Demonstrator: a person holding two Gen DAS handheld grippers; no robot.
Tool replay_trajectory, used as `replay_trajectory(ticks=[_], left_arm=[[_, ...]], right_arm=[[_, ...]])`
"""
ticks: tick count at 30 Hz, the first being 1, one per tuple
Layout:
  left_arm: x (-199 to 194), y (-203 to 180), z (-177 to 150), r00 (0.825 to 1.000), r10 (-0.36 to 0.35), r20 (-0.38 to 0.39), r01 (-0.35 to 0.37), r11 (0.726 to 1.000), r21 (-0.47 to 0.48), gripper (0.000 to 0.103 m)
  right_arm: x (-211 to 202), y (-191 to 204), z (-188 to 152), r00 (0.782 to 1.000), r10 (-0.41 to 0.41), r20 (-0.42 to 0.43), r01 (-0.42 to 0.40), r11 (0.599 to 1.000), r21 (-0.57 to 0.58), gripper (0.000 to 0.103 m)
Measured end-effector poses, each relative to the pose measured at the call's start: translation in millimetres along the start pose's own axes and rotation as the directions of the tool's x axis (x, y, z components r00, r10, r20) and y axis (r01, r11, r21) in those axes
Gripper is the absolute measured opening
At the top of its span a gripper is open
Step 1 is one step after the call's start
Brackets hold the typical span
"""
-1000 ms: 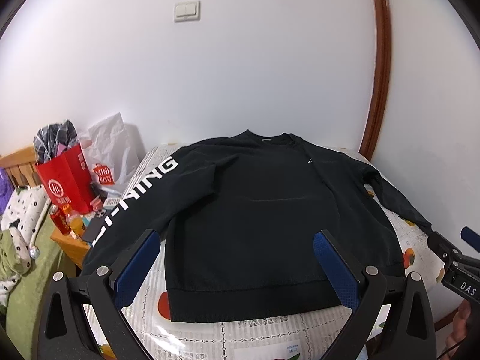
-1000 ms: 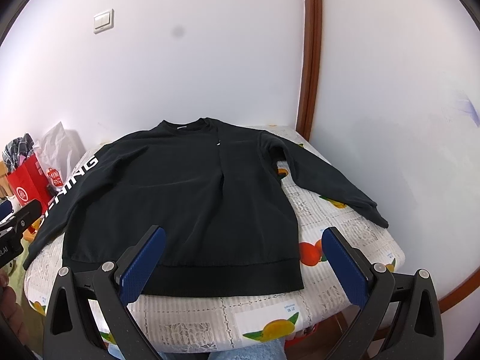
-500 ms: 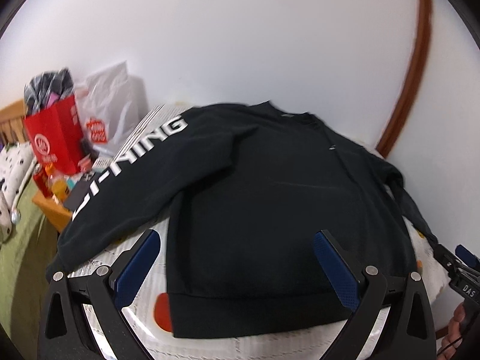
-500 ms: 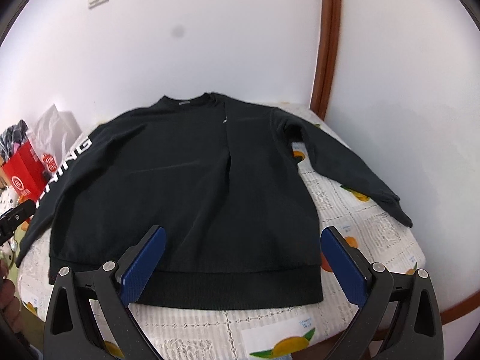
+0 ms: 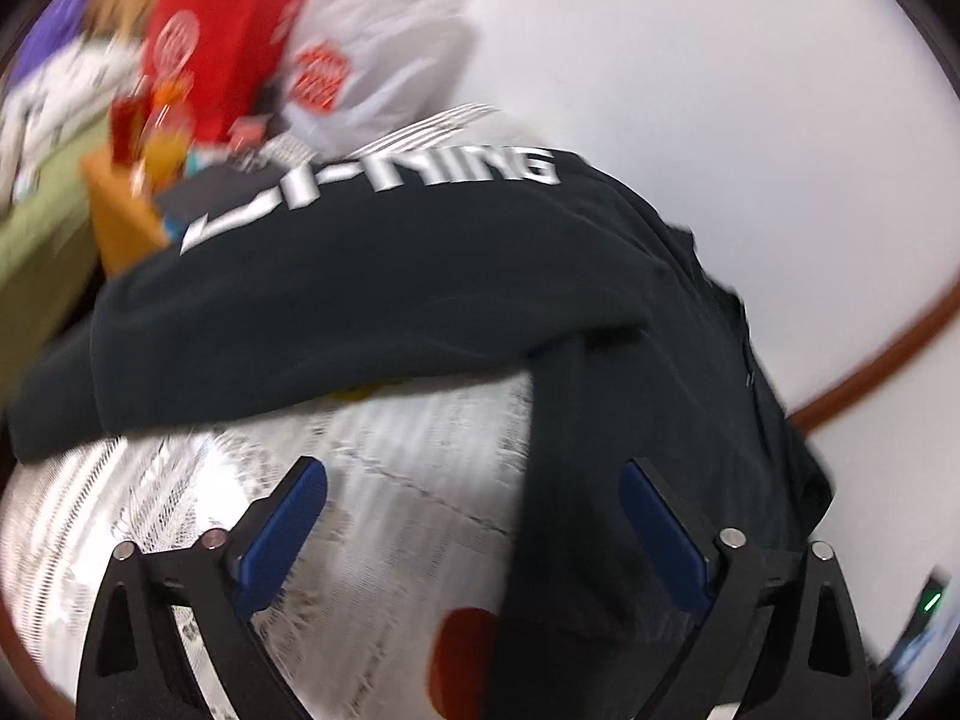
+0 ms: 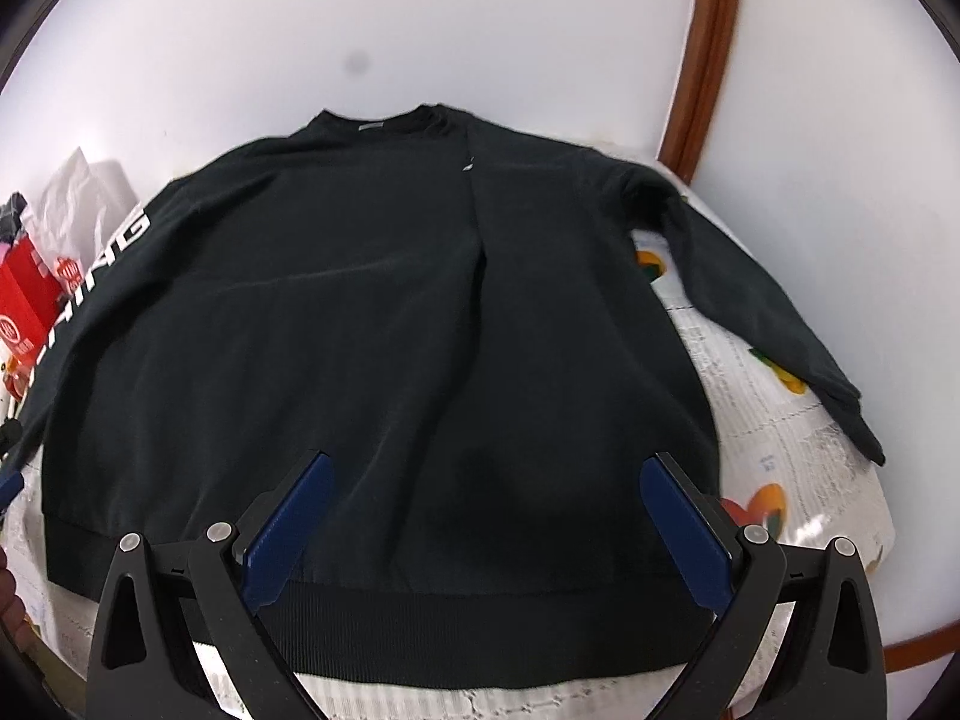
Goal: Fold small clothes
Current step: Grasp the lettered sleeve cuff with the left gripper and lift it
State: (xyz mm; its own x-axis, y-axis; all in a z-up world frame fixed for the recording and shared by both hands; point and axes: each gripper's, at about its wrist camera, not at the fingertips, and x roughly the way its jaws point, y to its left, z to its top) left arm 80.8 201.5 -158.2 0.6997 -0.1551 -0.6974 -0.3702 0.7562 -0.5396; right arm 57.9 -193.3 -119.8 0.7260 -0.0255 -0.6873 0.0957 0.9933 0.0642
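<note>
On the table [image 6: 798,462], over its white fruit-printed cloth, we record one black sweatshirt [image 6: 372,324] laid flat, front up, collar toward the wall, ribbed hem nearest us.

Right sleeve [image 6: 762,300]: angled out across the cloth, cuff at the table's far edge.

Left sleeve [image 5: 336,300]: white lettering along it, stretched toward the table's left side; this view is blurred and tilted.

Left gripper [image 5: 474,534]: we hold it rolled to one side, low over the cloth beside the sweatshirt's left flank. Its jaws are spread wide and grip nothing; one blue pad [image 5: 660,534] is over the dark fabric, the other over bare cloth.

Right gripper [image 6: 489,534]: level, pointed at the collar, above the hem. Jaws likewise wide apart, nothing between them.

Beyond the left sleeve: red bag [image 5: 222,48], white plastic bag [image 5: 372,72].
</note>
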Motion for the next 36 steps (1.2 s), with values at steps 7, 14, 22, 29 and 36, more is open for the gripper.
replay_trajectory(ticks=[7, 14, 22, 29, 36], left_arm=[[13.8, 14.0, 18.0, 0.995, -0.066, 0.071, 0.074, 0.989, -0.127, 0.09], [31.7, 28.4, 44.9, 0.995, 0.004, 0.101, 0.02, 0.972, -0.232, 0.039], [7.8, -9.0, 84.8, 0.973, 0.132, 0.192, -0.115, 0.989, -0.097, 0.006], [-5.1, -146.7, 104.6, 0.967, 0.017, 0.255, -0.077, 0.971, 0.226, 0.006], [50.1, -292.3, 75.7, 0.983, -0.078, 0.163, -0.012, 0.872, 0.49, 0.006]], right_arm=[[17.6, 12.2, 3.5, 0.999, -0.016, -0.03, 0.015, 1.0, -0.017, 0.101], [16.4, 9.6, 10.3, 0.999, -0.037, -0.021, 0.036, 0.999, -0.031, 0.101], [18.1, -12.7, 18.6, 0.999, -0.041, 0.012, 0.042, 0.998, -0.056, 0.101], [14.2, -38.2, 38.1, 0.997, -0.013, 0.075, 0.016, 0.999, -0.048, 0.101], [4.9, -70.1, 51.7, 0.989, -0.009, 0.146, 0.018, 0.998, -0.062, 0.101]])
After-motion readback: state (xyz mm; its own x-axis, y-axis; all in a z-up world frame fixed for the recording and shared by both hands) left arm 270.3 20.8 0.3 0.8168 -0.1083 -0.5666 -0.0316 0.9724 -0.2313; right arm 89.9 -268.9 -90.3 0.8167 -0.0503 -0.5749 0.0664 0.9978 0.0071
